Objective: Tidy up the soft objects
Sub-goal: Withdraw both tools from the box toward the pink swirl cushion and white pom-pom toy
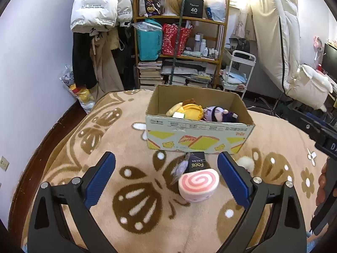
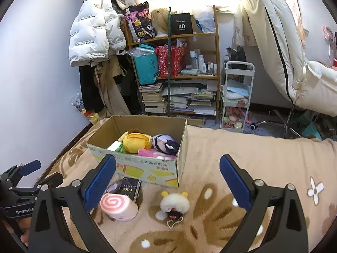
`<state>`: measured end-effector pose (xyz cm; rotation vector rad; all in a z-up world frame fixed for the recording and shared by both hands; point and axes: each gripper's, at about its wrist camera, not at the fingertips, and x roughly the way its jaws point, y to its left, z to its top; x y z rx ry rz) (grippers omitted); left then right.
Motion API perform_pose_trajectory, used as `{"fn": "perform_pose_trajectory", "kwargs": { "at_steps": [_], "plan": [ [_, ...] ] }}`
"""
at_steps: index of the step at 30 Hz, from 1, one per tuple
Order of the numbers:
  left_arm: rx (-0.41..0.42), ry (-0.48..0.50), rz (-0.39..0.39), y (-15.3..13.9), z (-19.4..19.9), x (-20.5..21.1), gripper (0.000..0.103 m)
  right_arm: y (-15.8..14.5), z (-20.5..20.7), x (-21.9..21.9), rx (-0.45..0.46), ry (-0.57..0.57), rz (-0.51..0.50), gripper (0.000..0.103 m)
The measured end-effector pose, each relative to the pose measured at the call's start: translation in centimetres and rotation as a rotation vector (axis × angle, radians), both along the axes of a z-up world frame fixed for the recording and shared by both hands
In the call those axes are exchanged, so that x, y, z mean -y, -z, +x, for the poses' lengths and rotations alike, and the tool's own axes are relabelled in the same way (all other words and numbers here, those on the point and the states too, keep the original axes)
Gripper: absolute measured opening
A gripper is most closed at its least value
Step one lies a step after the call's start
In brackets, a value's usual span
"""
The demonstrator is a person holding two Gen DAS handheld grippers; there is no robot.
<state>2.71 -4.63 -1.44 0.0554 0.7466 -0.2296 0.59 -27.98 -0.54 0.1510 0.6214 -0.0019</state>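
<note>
left gripper: wide open, empty; pink swirl cushion lying between its fingers
right gripper: wide open too, holding nothing
box: plush toys inside; white fluffy toy just in front on the blanket

"40" on black shelf box, "Face" on black packet, "GenRobot" on left tool
</note>
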Motion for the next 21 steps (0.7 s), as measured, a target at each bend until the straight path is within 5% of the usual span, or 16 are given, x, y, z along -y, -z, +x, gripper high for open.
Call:
{"fn": "perform_pose_trajectory", "kwargs": {
  "at_steps": [21],
  "plan": [
    [-0.094,0.017,0.023,3.7,1.5,2.4,0.096,2.6,1.9,-0.2,-0.078,-0.008,-0.001,0.103]
  ]
}}
